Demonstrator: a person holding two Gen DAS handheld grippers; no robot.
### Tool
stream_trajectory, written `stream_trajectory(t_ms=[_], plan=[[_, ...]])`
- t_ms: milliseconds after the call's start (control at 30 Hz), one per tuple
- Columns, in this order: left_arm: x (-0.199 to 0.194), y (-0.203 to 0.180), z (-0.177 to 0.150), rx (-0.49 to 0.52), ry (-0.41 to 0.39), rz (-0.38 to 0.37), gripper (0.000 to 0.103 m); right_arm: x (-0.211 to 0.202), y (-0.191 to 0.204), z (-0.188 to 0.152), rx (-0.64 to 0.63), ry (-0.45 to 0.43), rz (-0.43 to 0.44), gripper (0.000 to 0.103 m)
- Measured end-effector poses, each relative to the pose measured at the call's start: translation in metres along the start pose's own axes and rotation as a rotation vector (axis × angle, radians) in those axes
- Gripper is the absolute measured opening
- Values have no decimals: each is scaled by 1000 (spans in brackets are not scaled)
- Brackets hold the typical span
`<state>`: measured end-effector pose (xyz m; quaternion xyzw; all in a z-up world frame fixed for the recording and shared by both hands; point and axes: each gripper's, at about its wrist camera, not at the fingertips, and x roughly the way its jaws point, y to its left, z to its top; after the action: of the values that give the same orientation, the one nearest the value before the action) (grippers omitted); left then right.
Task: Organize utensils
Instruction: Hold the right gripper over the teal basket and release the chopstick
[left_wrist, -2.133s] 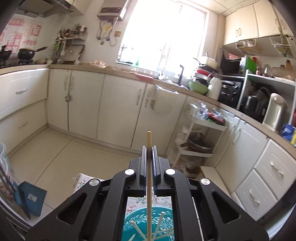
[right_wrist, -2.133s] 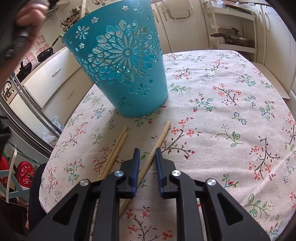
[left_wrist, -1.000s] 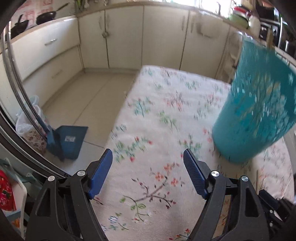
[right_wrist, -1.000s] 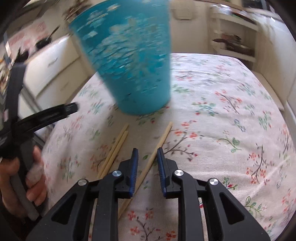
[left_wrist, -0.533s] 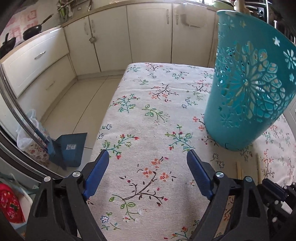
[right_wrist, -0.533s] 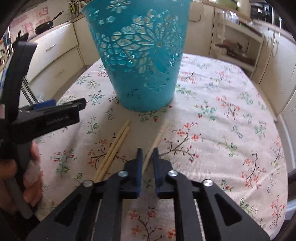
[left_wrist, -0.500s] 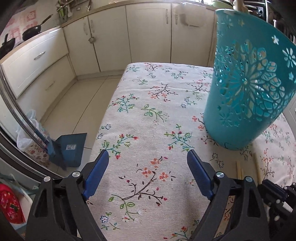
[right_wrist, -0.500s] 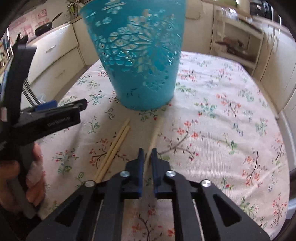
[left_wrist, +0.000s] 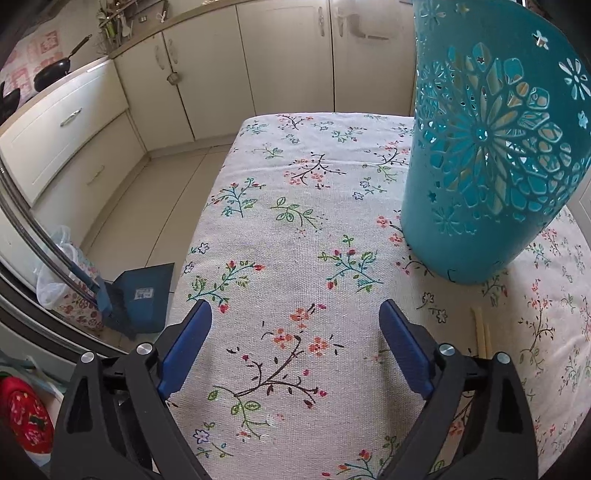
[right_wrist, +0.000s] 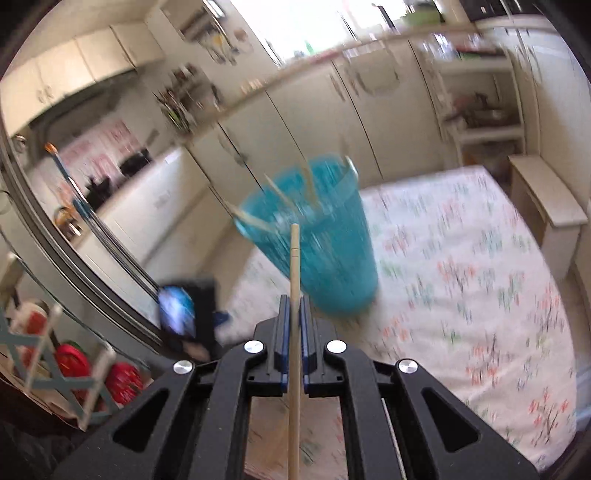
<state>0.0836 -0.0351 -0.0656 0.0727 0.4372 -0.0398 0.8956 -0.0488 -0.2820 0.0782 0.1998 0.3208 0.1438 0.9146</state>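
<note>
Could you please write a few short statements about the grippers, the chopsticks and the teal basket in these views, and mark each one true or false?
1. The right gripper is shut on a chopstick. True.
2. The left gripper holds a chopstick. False: its jaws are opening over bare floral tablecloth, with nothing between them.
3. The teal basket lies on its side. False: it stands upright on the tablecloth.
4. Two chopsticks lie on the cloth in front of the basket. True.
5. The basket is empty. False: the right wrist view shows sticks poking above its rim.
</note>
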Motion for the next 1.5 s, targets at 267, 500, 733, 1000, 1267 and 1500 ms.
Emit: stream_trajectory(t_ms=[267, 500, 733, 1000, 1267, 1500], plan=[[1, -3, 0, 19, 5, -9, 90, -3, 39, 75, -59, -236, 42, 6], [1, -5, -1, 29, 11, -24, 91, 50, 49, 117, -134, -405, -100, 6], [4, -4, 1, 26, 19, -39, 91, 105, 31, 108, -165, -344, -222, 6], [6, -5, 2, 26, 29, -39, 91, 91, 27, 72, -198, -251, -201, 23], [8, -5, 1, 19, 35, -34, 92, 41, 17, 0, -160, -165, -224, 35], [4, 1, 1, -14, 10, -26, 92, 77, 2, -78, -128, 118, -248, 32]])
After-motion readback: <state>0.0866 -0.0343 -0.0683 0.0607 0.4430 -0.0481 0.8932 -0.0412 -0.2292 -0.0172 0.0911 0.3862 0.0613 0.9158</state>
